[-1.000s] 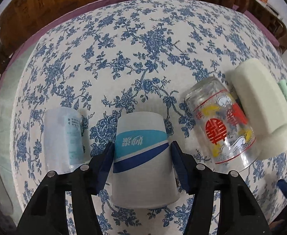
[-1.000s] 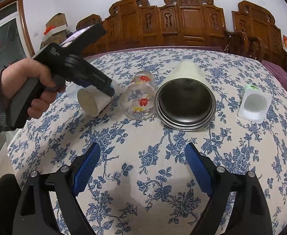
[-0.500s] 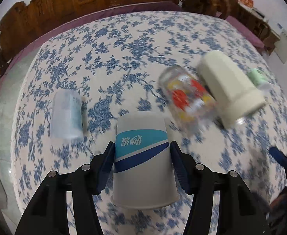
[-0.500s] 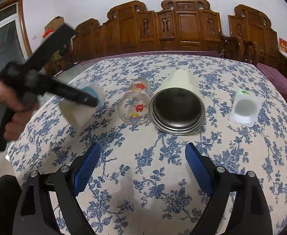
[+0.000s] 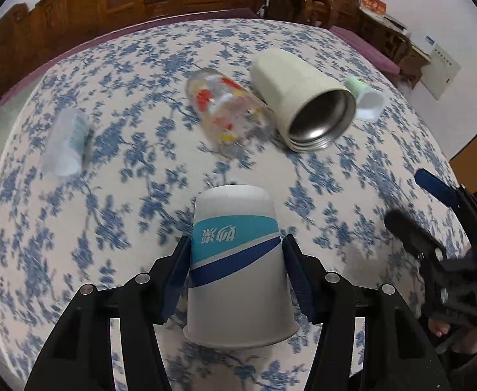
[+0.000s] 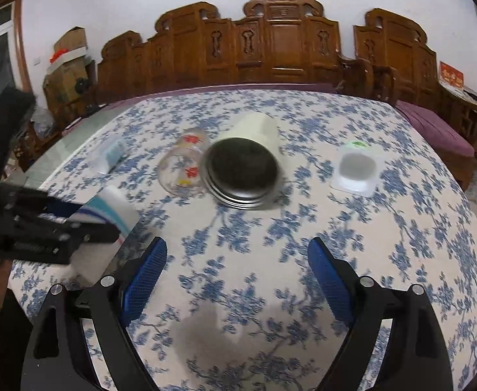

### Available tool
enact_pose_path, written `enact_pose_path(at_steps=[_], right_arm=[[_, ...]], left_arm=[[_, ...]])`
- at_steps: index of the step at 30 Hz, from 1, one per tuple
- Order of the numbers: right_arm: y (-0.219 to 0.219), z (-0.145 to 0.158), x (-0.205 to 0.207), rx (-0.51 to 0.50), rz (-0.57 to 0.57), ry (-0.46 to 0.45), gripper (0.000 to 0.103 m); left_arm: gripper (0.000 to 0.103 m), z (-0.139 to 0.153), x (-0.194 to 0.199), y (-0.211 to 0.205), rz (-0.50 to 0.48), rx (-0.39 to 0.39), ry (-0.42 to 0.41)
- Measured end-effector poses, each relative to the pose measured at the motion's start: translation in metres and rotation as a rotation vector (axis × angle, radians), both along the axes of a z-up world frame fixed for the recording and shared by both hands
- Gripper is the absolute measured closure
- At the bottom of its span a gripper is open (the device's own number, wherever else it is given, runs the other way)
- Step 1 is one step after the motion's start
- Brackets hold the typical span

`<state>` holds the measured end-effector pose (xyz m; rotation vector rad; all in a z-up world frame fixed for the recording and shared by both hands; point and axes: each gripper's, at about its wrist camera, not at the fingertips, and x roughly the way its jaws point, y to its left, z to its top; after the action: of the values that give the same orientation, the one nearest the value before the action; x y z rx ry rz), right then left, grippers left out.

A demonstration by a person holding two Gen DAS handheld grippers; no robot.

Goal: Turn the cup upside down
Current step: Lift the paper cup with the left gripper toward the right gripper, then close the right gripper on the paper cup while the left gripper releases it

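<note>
My left gripper has its jaws clamped on the paper cup, held above the floral tabletop with its closed base pointing away from me. Its blue band carries mirrored characters I cannot read. My right gripper hovers with its jaws apart.

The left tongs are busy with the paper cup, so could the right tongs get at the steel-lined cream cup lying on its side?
Probably yes. The right tongs are open and empty, and only bare tablecloth lies between them and the cream cup, whose mouth faces them. The glass crowds its left side.
</note>
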<state>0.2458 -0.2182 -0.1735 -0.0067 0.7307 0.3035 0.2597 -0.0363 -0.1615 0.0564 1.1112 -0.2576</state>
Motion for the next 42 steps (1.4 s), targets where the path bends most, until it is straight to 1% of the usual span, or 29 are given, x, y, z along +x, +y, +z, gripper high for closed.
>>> enact_pose_path(at_steps=[4, 7, 11, 13, 15, 17, 19, 23, 25, 27, 29, 33, 35, 38, 42], right_arm=[[-0.006, 0.0, 0.001, -0.008, -0.027, 0.0, 0.013], [-0.008, -0.003, 0.002, -0.015, -0.037, 0.008, 0.013], [-0.004, -0.006, 0.004, -0.034, -0.036, 0.016, 0.013], [-0.001, -0.006, 0.004, -0.042, -0.035, 0.013, 0.013], [0.004, -0.006, 0.005, -0.05, -0.033, 0.011, 0.013], [0.009, -0.005, 0.005, -0.056, -0.027, 0.015, 0.013], [0.013, -0.002, 0.004, -0.055, -0.02, 0.012, 0.013], [0.032, 0.011, 0.005, -0.057, 0.005, 0.006, 0.013], [0.044, 0.02, 0.003, -0.065, 0.023, -0.006, 0.013], [0.054, 0.027, 0.001, -0.073, 0.042, -0.011, 0.014], [0.064, 0.034, 0.002, -0.079, 0.059, -0.008, 0.014], [0.082, 0.045, 0.007, -0.078, 0.092, 0.015, 0.015], [0.089, 0.048, 0.009, -0.078, 0.103, 0.027, 0.017], [0.1, 0.05, 0.017, -0.076, 0.12, 0.058, 0.021], [0.112, 0.046, 0.028, -0.065, 0.132, 0.117, 0.026]], left_arm=[[0.048, -0.01, -0.005, -0.002, 0.002, -0.002, -0.001], [0.048, -0.015, -0.007, 0.001, 0.012, -0.024, 0.001], [0.047, -0.012, -0.01, 0.006, 0.038, -0.009, -0.04], [0.038, -0.007, -0.013, 0.009, 0.041, -0.001, -0.068], [0.034, 0.003, -0.02, 0.016, 0.054, -0.003, -0.1], [0.032, 0.01, -0.028, 0.025, 0.065, -0.001, -0.128], [0.026, 0.019, -0.039, 0.036, 0.083, 0.008, -0.169], [0.024, 0.031, -0.055, 0.059, 0.131, 0.039, -0.252], [0.008, 0.034, -0.061, 0.07, 0.182, 0.061, -0.295], [0.008, 0.037, -0.064, 0.079, 0.205, 0.059, -0.337], [0.008, 0.038, -0.063, 0.087, 0.206, 0.048, -0.339], [0.008, 0.039, -0.063, 0.095, 0.208, 0.057, -0.362], [0.008, 0.039, -0.062, 0.099, 0.201, 0.038, -0.371], [0.008, 0.038, -0.058, 0.107, 0.209, 0.006, -0.366], [0.008, 0.036, -0.055, 0.116, 0.223, 0.018, -0.366]])
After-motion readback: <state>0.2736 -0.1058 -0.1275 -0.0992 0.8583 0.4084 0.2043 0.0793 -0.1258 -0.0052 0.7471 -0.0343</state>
